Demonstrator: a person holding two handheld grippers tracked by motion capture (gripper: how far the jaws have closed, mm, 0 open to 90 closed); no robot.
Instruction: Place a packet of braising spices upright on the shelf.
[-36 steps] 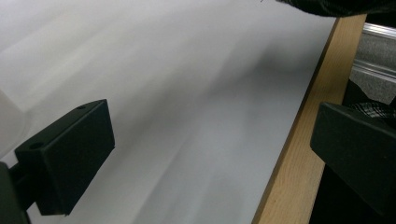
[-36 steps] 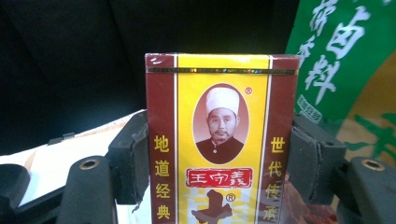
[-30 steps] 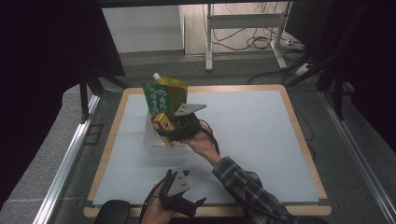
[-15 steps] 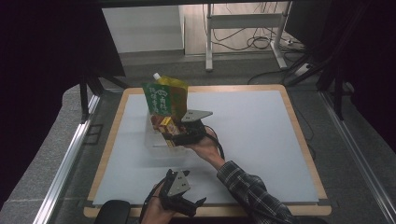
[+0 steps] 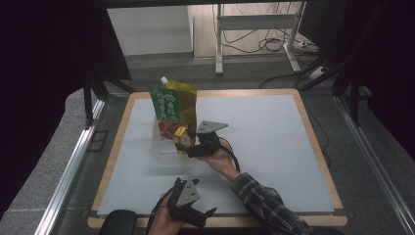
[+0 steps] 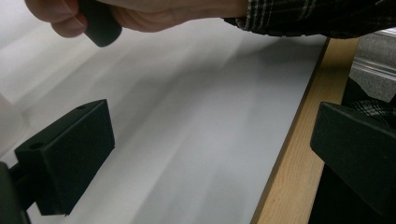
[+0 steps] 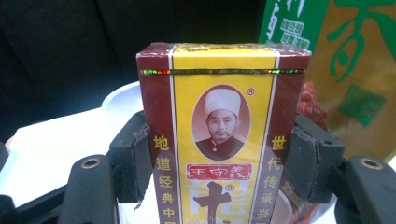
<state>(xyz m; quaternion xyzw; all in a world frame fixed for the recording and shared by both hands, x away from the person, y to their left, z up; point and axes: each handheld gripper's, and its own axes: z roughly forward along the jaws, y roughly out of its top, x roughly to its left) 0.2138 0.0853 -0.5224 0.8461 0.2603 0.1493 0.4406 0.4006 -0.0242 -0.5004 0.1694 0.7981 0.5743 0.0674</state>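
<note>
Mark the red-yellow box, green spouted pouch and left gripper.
red-yellow box (image 7: 223, 140), right gripper view, front face, between the jaws.
green spouted pouch (image 5: 171, 105), high view, printed front panel.
left gripper (image 5: 203, 215), high view, between its fingertips, near the table's front edge.

on the counter (image 5: 274, 147), a clear container (image 5: 164, 147) sits left of centre, and a spouted pouch (image 5: 173, 103) stands upright in it, toward its far side. the right gripper (image 5: 188, 147) lies just right of the container, near the counter's middle, with a small box (image 7: 219, 140) upright between its fingers (image 7: 133, 158), one on each side of the box. the box is in front of the pouch and at the container's near right edge. the left gripper (image 5: 188, 205) sits at the counter's near edge, well apart from the container, closer to the person than the right gripper and slightly left of it.
</note>
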